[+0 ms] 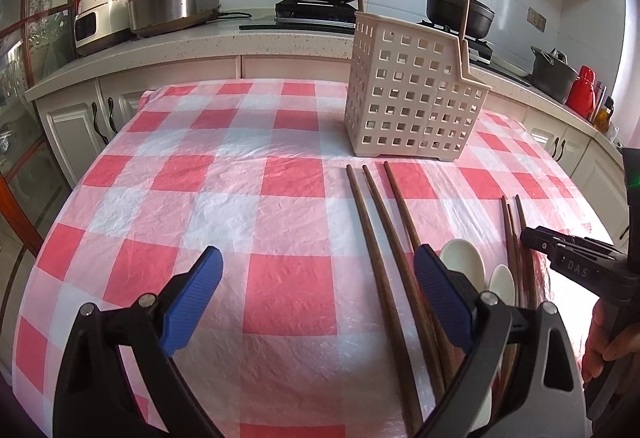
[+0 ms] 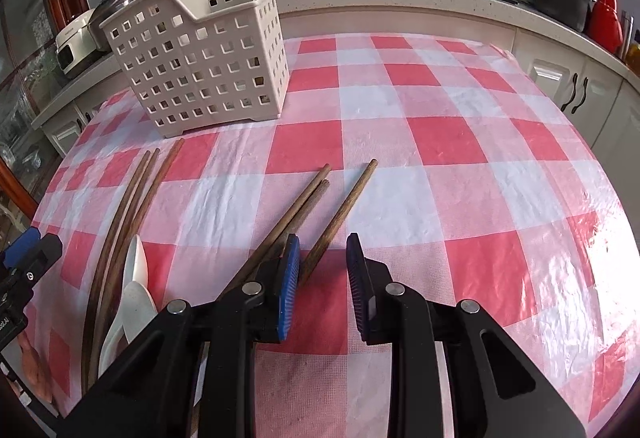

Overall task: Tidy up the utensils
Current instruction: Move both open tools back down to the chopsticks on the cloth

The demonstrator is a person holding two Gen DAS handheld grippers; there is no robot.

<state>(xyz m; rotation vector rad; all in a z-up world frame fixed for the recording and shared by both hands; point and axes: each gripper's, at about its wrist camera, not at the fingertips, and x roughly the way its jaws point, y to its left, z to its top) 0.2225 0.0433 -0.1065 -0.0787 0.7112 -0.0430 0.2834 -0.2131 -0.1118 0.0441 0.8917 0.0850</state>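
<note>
A beige perforated utensil basket point(image 1: 416, 94) point(image 2: 200, 58) stands on the checked tablecloth with two chopsticks upright in it. Three long brown chopsticks point(image 1: 384, 238) point(image 2: 124, 206) lie in front of it, beside two white spoons point(image 1: 464, 262) point(image 2: 134, 278). Three shorter chopsticks point(image 2: 304, 198) point(image 1: 516, 238) lie further right. My right gripper point(image 2: 324, 258) hovers low over these with its jaws narrowly apart. The rightmost short chopstick point(image 2: 344, 206) runs between its blue pads point(image 2: 292, 270), which do not press on it. My left gripper point(image 1: 318, 262) is wide open over bare cloth, left of the long chopsticks.
The table point(image 1: 200, 178) fills both views, with bare cloth to the left and far right. Behind it runs a counter point(image 1: 200, 42) with a rice cooker, a wok, pots and a red flask. A hand point(image 1: 604, 338) holds the right gripper at the left wrist view's right edge.
</note>
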